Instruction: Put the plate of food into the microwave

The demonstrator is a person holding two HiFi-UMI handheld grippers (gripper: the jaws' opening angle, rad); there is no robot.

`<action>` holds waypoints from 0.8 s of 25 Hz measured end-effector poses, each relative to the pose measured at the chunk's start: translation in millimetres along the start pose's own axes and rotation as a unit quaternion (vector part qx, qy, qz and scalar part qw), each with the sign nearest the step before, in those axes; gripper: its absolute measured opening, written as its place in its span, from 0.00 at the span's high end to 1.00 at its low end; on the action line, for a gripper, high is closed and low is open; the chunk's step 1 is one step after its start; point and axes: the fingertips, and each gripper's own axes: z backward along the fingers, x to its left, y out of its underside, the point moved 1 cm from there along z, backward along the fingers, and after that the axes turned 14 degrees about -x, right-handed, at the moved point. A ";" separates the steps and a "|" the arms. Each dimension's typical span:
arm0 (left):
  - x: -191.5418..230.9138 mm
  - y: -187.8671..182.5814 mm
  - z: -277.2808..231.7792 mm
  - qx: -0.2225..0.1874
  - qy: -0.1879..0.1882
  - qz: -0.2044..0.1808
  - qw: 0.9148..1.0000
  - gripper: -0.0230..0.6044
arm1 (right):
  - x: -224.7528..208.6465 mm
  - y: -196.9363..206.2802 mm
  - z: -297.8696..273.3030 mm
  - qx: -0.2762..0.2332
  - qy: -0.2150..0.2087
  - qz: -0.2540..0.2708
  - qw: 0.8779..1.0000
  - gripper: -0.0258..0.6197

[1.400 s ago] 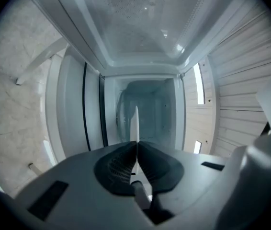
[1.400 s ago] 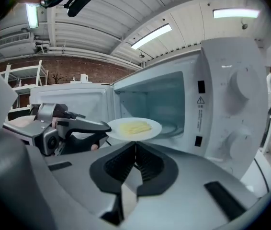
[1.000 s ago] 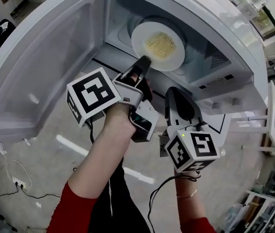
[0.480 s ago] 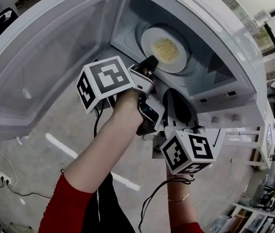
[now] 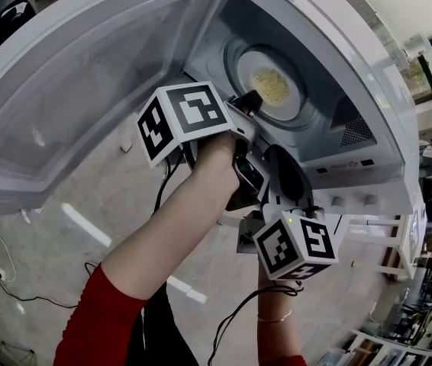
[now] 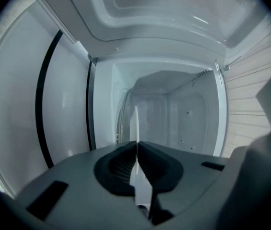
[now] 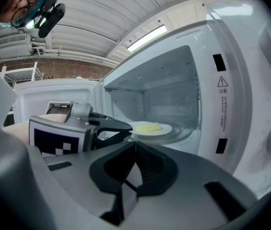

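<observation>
The white plate [image 5: 271, 86] with yellow food [image 5: 271, 84] is inside the open microwave [image 5: 338, 128], over the glass turntable [image 5: 235, 63]. My left gripper [image 5: 247, 100] reaches into the cavity and is shut on the plate's near rim. In the left gripper view the rim [image 6: 136, 123] shows edge-on, pinched at my left gripper [image 6: 136, 145]. My right gripper [image 5: 277, 158] hangs shut and empty below the opening. From the right gripper view, past my right gripper [image 7: 135, 147], the plate [image 7: 150, 127] sits level at the left gripper's fingertips [image 7: 121, 127].
The microwave door [image 5: 86, 90] stands swung wide to the left. The control panel [image 5: 353, 170] is on the right of the opening. Cables [image 5: 2, 280] lie on the floor below. Shelving [image 5: 422, 311] stands at the far right.
My left gripper has carried the plate from the microwave's mouth deeper in, over the turntable. The right gripper has stayed low and shut beneath it.
</observation>
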 end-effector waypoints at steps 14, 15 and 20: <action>-4.4 4.5 -17.7 0.006 -0.026 -0.032 0.999 0.93 | -5.4 -6.7 -1.3 -0.002 -0.001 0.005 1.000 0.94; -5.4 4.4 -19.2 0.007 -0.028 -0.037 0.999 0.93 | -5.6 -6.9 -1.9 -0.003 -0.001 0.005 1.000 0.94; -12.1 4.1 -27.9 0.010 -0.031 -0.060 0.998 0.93 | -7.4 -8.3 -7.3 -0.002 -0.001 0.009 1.000 0.94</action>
